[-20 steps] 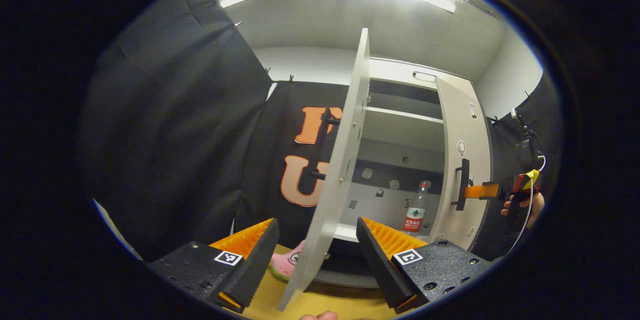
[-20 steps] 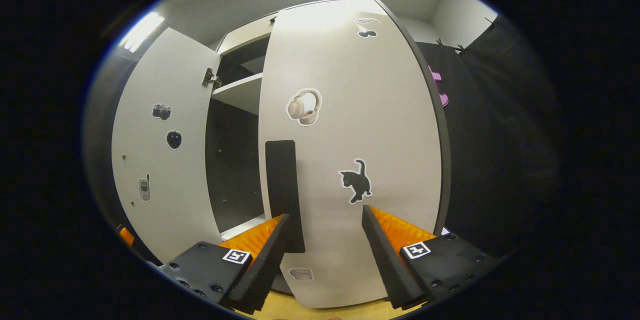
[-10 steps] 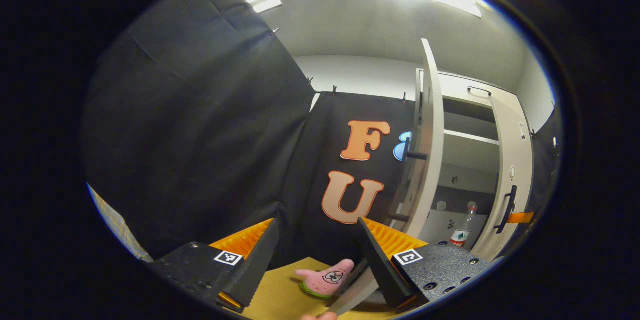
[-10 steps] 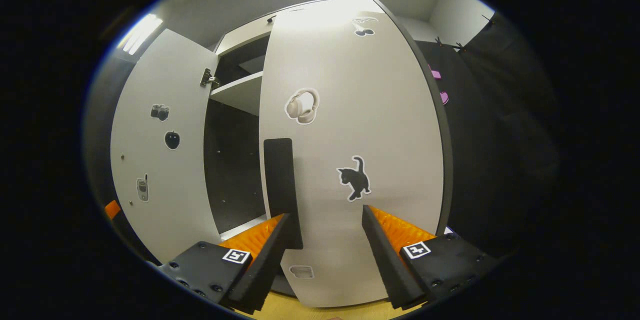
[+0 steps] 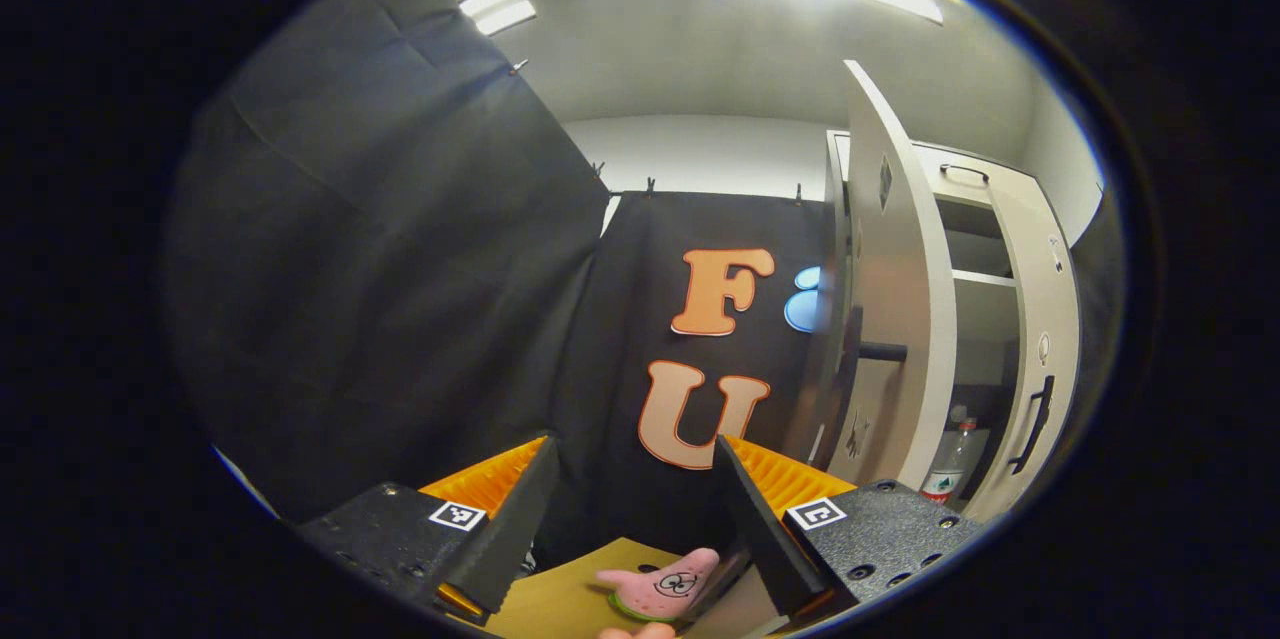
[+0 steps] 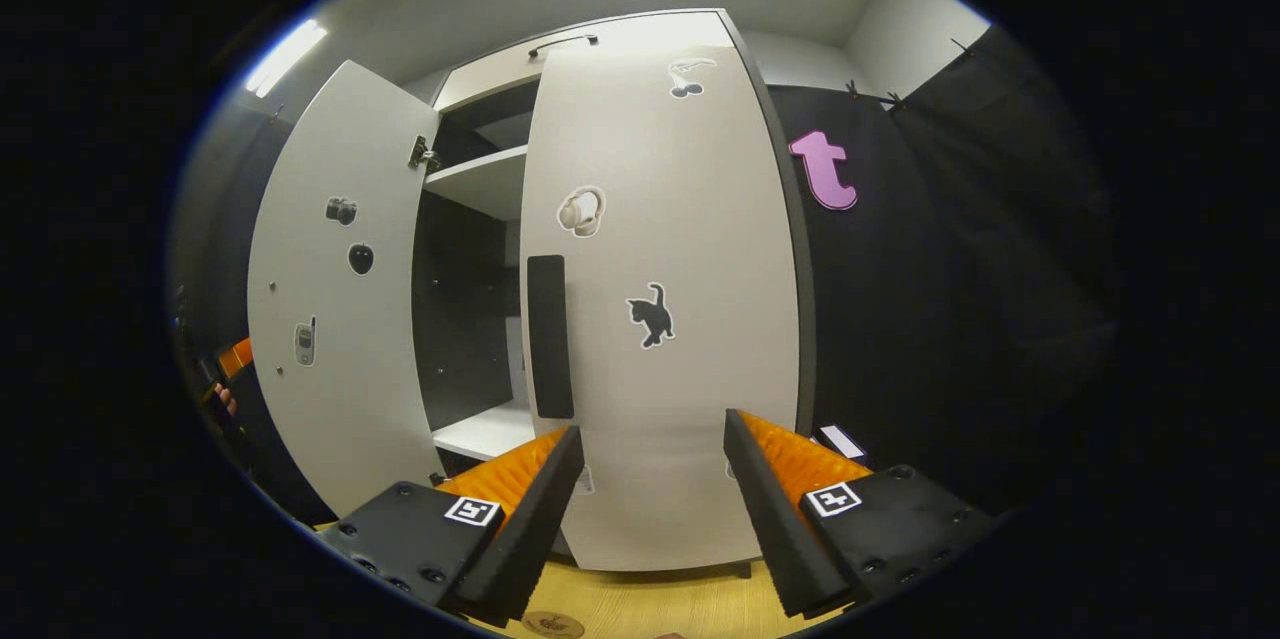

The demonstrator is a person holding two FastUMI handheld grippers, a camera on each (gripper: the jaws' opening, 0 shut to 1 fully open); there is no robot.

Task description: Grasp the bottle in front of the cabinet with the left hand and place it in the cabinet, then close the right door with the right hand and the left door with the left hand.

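Bottle [image 5: 946,472] shelved inside the cabinet; right door [image 6: 660,299] shut, left door [image 5: 885,319] ajar; both left gripper [image 5: 633,504] and right gripper [image 6: 650,479] gape empty, so a glancing push might leave the left door unlatched.

A recording booth: black cloth walls [image 5: 380,249], white cabinet [image 6: 650,319].

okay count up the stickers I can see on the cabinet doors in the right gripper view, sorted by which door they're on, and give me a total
Right door, outer face: 3 stickers, namely cherries, headphones, cat.
Left door, inner face: 3 stickers, namely camera, apple, phone.
Total: 6
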